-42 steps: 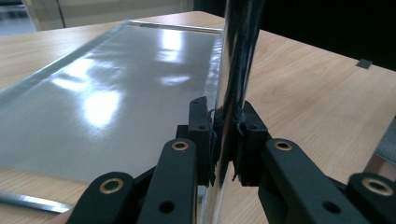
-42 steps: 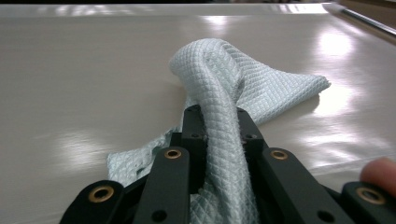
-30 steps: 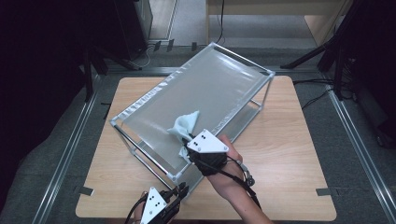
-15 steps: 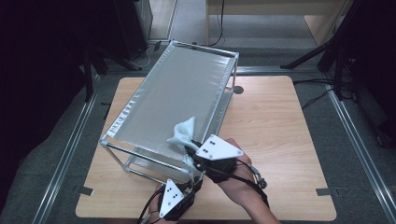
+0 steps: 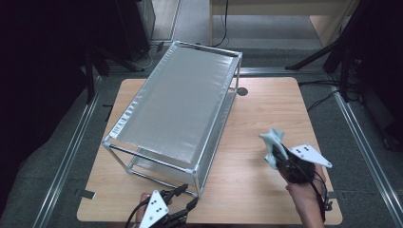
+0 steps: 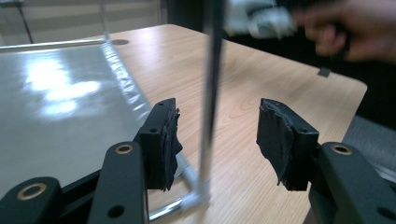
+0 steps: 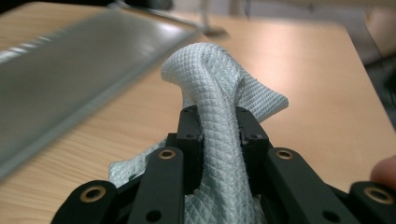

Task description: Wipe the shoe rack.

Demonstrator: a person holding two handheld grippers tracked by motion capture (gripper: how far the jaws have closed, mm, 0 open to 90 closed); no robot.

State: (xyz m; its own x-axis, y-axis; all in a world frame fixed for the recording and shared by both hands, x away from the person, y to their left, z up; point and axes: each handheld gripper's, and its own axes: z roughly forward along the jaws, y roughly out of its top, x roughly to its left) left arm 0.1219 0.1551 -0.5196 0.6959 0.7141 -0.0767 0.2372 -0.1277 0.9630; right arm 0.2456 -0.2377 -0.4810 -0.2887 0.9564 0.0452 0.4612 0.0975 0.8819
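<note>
cloth [image 7: 219,135] sits bunched between the right gripper's [image 7: 218,122] jaws, which are clamped on it, a fold arching up above the pads and a loose tail hanging below. in the high view that gripper [image 5: 281,160] hangs over the bare wood off the rack's [image 5: 176,107] right side, well apart from it, cloth [image 5: 272,142] raised toward the rack.

the left gripper [image 6: 215,140] is at the rack's near corner. its jaws have just been opening and now stand apart, the corner post [image 6: 208,98] upright in the gap with neither pad pressing on it. from above, this gripper [image 5: 183,206] is just below that same corner, at the table's [image 5: 266,109] front edge.

the rack stands askew on the table, its grey top panel clear of anything, a lower shelf dim beneath it.

judged from this, the work is wiping the rack with the cloth, with the other gripper steadying or turning the frame by its post. the step in hand looks like a pause between strokes: the hold on the post let go, the cloth carried out to the side.

the next move would call for a fresh hold on the post, or a hold farther along the frame, so the rack does not slide, and then for the cloth to come in flat against the panel or a side rail. the tall bunch may need pressing down so more weave meets the surface.
</note>
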